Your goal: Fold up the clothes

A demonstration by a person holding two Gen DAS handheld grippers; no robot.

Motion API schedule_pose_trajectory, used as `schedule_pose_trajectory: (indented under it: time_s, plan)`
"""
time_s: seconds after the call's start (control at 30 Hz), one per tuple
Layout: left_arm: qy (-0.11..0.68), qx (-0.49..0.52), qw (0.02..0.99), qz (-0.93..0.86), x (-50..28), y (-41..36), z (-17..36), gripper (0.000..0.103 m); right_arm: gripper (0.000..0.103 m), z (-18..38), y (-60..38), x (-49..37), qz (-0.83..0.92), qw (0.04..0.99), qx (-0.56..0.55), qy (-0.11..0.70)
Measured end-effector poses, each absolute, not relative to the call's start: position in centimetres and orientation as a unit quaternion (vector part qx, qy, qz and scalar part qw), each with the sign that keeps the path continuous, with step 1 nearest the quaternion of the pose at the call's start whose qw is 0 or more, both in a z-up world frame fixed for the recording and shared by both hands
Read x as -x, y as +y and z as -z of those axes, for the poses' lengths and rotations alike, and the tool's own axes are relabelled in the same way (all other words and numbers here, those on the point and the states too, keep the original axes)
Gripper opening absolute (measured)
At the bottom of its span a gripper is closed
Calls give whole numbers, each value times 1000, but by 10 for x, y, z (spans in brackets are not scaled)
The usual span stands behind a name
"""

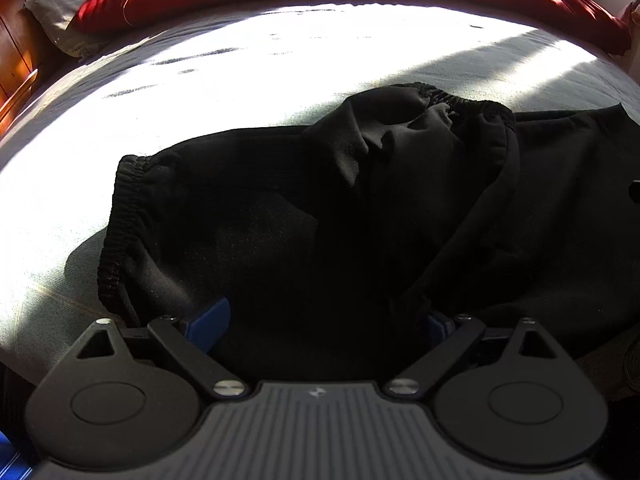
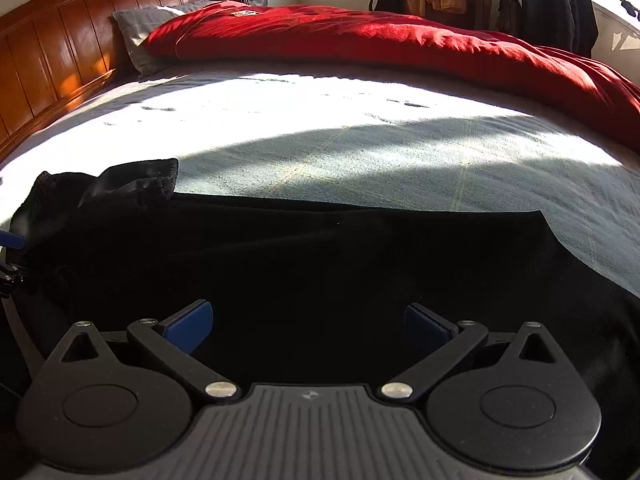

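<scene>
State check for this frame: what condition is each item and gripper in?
black pants: lying on the bed, rumpled, waistband end bunched, not neatly folded.
left gripper: open, over the pants.
right gripper: open, over the pants.
red blanket: heaped along the far side.
</scene>
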State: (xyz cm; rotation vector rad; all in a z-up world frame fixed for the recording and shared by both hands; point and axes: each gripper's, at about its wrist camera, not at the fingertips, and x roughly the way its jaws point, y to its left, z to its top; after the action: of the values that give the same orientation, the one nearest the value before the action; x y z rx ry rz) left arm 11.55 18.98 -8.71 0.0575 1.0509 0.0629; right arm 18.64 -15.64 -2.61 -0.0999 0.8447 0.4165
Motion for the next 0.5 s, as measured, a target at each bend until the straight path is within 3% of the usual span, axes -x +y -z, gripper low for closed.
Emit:
schedule_pose_trajectory:
  time_s: [0.3,0.5]
  plan:
    - [472,30,879,58,-106,176,52,94,103,28,-167,-191,-218,881,68,413]
    - [431,-29,901,49,-125,118,38,94,103,32,-195,-195,-249,879,55,403]
